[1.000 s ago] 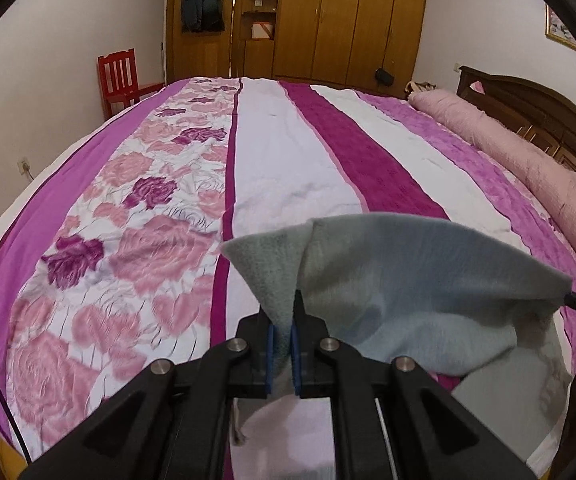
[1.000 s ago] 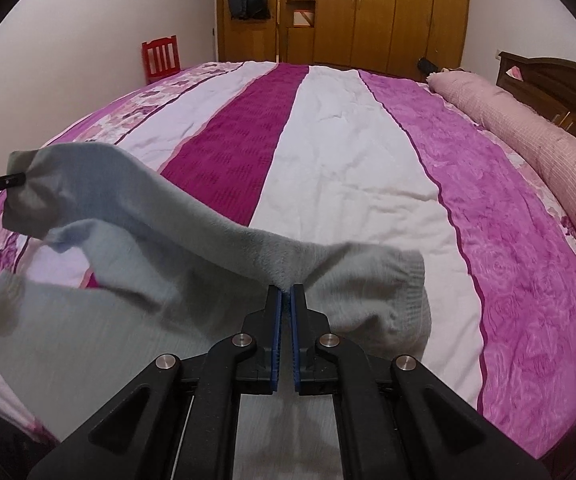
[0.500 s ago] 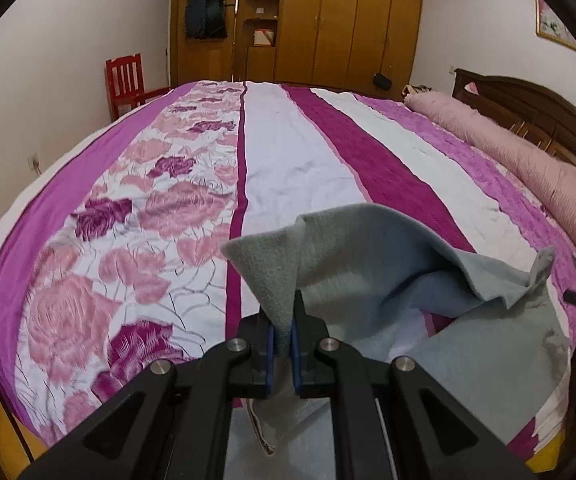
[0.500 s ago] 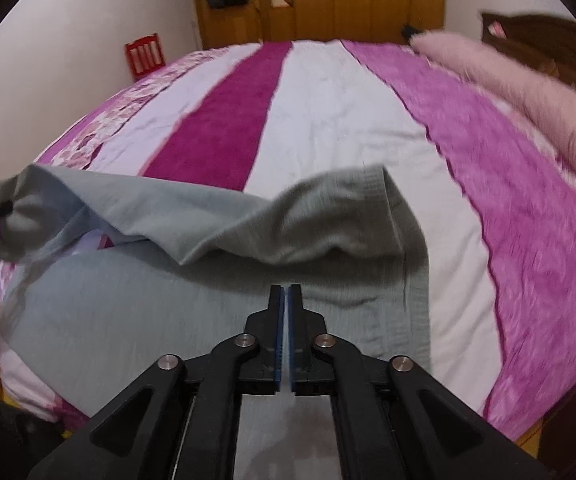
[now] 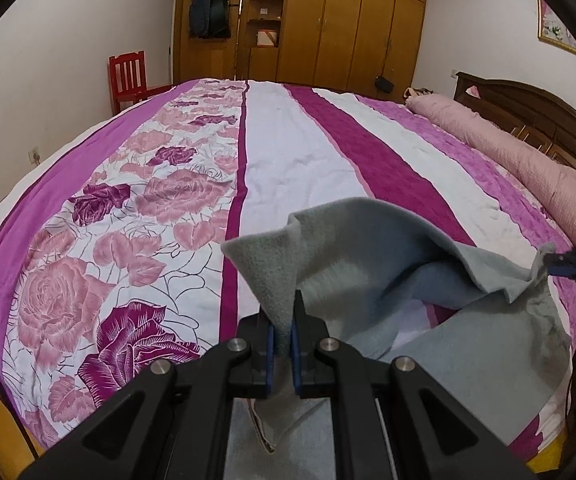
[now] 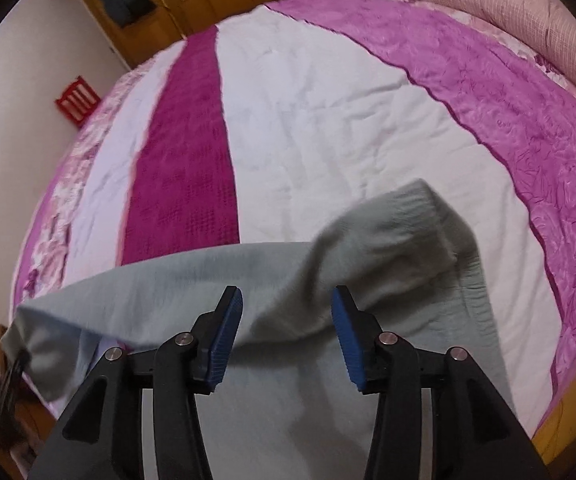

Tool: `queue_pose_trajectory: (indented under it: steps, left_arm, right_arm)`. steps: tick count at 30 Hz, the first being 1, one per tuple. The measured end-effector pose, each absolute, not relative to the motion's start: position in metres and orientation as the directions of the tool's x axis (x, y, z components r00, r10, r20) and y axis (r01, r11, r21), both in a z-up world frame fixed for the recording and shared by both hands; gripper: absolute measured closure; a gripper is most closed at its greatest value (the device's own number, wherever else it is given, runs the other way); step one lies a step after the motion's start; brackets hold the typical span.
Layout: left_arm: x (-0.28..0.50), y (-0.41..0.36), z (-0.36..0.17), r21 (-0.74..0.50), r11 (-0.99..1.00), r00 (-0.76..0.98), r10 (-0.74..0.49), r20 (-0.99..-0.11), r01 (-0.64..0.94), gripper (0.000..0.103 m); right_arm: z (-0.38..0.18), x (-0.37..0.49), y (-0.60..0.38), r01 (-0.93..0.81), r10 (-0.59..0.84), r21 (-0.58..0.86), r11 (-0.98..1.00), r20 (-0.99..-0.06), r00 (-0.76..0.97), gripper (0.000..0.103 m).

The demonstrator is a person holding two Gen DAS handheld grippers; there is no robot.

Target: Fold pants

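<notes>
Across striped bedspread (image 5: 288, 168), wardrobe (image 5: 327, 20) behind

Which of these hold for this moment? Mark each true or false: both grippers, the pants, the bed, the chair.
1. The left gripper is shut on the pants. True.
2. The right gripper clamps the pants. False: its fingers stand apart, open.
3. The pants are black. False: they are grey.
4. A red chair stands beyond the bed. True.
5. The pants lie fully flat. False: the end in the left gripper is raised.
</notes>
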State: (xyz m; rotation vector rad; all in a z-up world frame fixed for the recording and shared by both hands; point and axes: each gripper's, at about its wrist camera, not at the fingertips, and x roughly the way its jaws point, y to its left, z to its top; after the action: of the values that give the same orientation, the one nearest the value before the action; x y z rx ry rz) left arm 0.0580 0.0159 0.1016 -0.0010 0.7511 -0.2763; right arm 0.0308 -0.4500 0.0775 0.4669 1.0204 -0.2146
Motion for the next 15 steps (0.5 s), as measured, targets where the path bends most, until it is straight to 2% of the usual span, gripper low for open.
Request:
queue_pose_trajectory:
  steps: [3, 6, 7, 8, 9, 11, 15]
  left_arm:
    - [0.058, 0.019, 0.099, -0.108, 0.962, 0.694, -0.257, -0.673, 0.251, 0.097]
    - [0.059, 0.021, 0.097, -0.119, 0.960, 0.693, -0.266, -0.670, 0.254, 0.096]
    - [0.059, 0.022, 0.097, -0.127, 0.959, 0.692, -0.273, -0.669, 0.255, 0.096]
    - [0.059, 0.023, 0.096, -0.130, 0.958, 0.691, -0.275, -0.668, 0.256, 0.096]
    - [0.059, 0.024, 0.096, -0.132, 0.957, 0.691, -0.279, -0.667, 0.259, 0.096]
    - [0.059, 0.024, 0.095, -0.130, 0.956, 0.691, -0.281, -0.666, 0.263, 0.096]
    - [0.060, 0.023, 0.097, -0.113, 0.955, 0.692, -0.276, -0.667, 0.272, 0.096]
  right_arm:
    - [0.066, 0.048, -0.448, 0.446, 0.017, 0.241, 0.862, -0.893, 0.450, 0.056]
    - [0.055, 0.056, -0.450, 0.454, 0.053, 0.261, 0.852, -0.905, 0.421, 0.059]
    - [0.054, 0.056, -0.451, 0.450, 0.056, 0.265, 0.853, -0.903, 0.425, 0.069]
    - [0.054, 0.055, -0.452, 0.447, 0.052, 0.262, 0.855, -0.902, 0.428, 0.085]
    - [0.055, 0.052, -0.455, 0.445, 0.041, 0.251, 0.860, -0.902, 0.429, 0.091]
    - [0.059, 0.045, -0.462, 0.436, 0.043, 0.261, 0.862, -0.892, 0.450, 0.099]
    - [0.074, 0.024, -0.474, 0.415, 0.054, 0.291, 0.862, -0.867, 0.495, 0.100]
